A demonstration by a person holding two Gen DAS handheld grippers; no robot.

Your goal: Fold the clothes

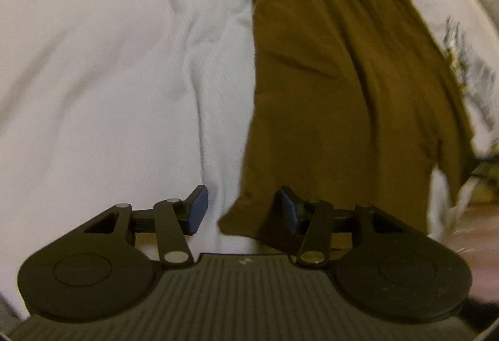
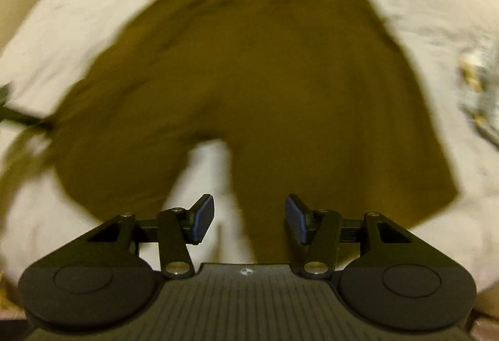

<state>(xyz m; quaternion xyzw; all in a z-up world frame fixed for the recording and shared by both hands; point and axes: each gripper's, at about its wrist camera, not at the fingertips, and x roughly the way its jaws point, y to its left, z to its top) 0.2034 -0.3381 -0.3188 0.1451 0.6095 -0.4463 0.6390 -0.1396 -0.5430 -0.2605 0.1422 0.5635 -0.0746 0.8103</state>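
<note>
Brown shorts spread on the white bedding, folding barely begun.

The brown shorts [image 1: 343, 97] lie spread on the white bedding [image 1: 109, 60], 2 legs apart, no fold visible; I judge all folds remain. Left gripper [image 1: 242, 210] hovers at the shorts' near corner, fingers [image 1: 197, 210] released, holding nothing. Right gripper [image 2: 249, 217] is released too, empty, over the shorts' right leg hem; whether it touches is unclear.

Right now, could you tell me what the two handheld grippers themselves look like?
Both match: the left gripper and right gripper are matte black, with round discs either side of a ribbed grey body, silver pivot pins and blue pads on the fingers. No cables or sleeves show.
</note>
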